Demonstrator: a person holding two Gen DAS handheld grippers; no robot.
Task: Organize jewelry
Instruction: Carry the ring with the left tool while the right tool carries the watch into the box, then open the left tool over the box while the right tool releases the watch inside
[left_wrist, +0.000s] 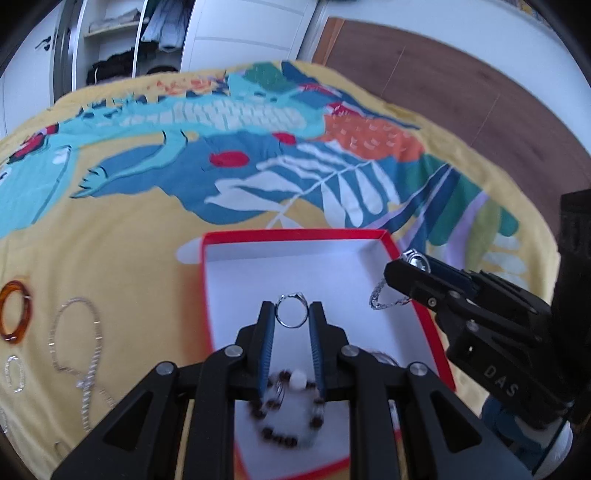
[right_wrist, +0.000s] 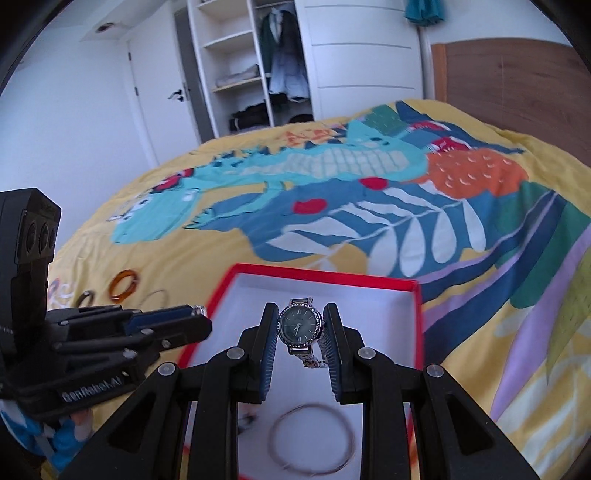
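Observation:
A red box (left_wrist: 432, 332) with a white inside lies on the bed; it also shows in the right wrist view (right_wrist: 417, 321). My left gripper (left_wrist: 291, 314) is shut on a silver ring (left_wrist: 291, 311) above the box. My right gripper (right_wrist: 300, 325) is shut on a wristwatch (right_wrist: 299, 324) with a dark dial, held over the box; the watch band (left_wrist: 384, 299) hangs from the right gripper (left_wrist: 413, 262) in the left wrist view. A beaded bracelet (left_wrist: 288, 413) and a thin bangle (right_wrist: 314, 439) lie in the box.
On the colourful bedspread (left_wrist: 147, 258) left of the box lie an amber ring (left_wrist: 14, 312), a silver chain (left_wrist: 79, 350) and a small hoop (left_wrist: 14, 373). A wardrobe (right_wrist: 258, 66) stands beyond the bed, and a wooden headboard (right_wrist: 517, 81) at the right.

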